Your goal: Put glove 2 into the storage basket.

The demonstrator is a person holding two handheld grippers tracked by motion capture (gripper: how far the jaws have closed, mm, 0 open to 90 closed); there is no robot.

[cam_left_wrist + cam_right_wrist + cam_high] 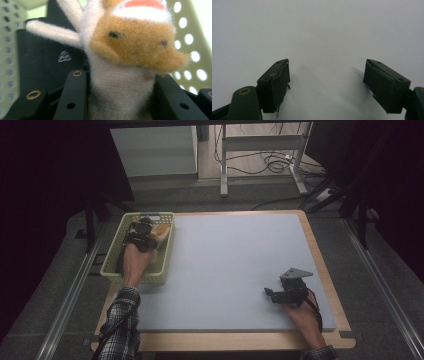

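Inside basket (pixel 112 257), plush toy (pixel 125 62) sits between left fingers (pixel 75 100).

The right claw (pixel 325 85) rises from the bottom edge of its own view as two dark, blocky jaws with flat inner faces, standing wide apart with nothing between them. A brass-coloured ring sits on the rounded arm behind the left-hand jaw, and a frayed bit hangs from that jaw's lower corner. Behind and between the jaws lies the plain pale grey, matte surface of the bench (pixel 322 32), where the jaws cast soft shadows.
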